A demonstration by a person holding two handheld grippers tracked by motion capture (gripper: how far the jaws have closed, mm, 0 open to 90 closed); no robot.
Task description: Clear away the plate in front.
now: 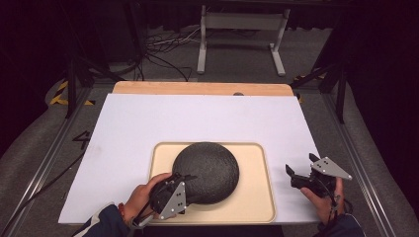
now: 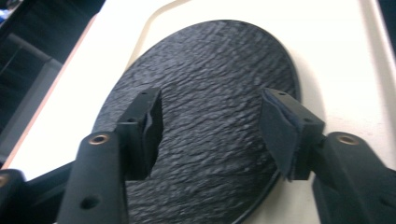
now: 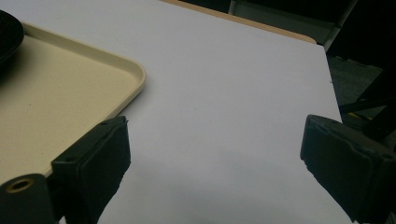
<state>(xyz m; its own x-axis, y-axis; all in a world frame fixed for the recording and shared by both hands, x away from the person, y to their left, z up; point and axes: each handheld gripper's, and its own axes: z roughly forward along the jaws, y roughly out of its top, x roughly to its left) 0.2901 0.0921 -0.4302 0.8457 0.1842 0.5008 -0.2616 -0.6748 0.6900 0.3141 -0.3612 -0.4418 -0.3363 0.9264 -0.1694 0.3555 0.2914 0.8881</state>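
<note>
Surface (image 1: 123, 128) covered by a white sheet, with a strip of bare wood along the far edge. Cream tray (image 1: 257, 197) lying on the near half of that sheet, rounded at the corners, raised at the rim. Black plate (image 1: 207, 170) resting in the left half of the tray, round, rough and rippled in texture like slate, its near left edge reaching almost to the tray's rim.

Left tongs (image 1: 185, 177) held in the person's left hand (image 1: 143, 195) at the plate's near left edge, grey three-cornered plate on top. In the left gripper view, left tongs (image 2: 210, 126) seen spread apart, both padded jaws hanging over the dark rippled plate (image 2: 210, 70), nothing clamped between them; contact between pads and plate impossible to tell. Pale tray (image 2: 345, 65) visible beyond and to the side of the plate.

Right tongs (image 1: 302, 170) held in the person's right hand (image 1: 323, 197) just off the tray's right rim, over the white sheet, well apart from the plate. In the right gripper view, right tongs (image 3: 215, 154) seen wide apart and empty, white sheet between the jaws, rounded corner of the tray (image 3: 135, 74) beside the jaw on that view's left, a sliver of the plate (image 3: 9, 37) at the top left corner.

Dark cables and a grey metal frame on the floor beyond the surface.
</note>
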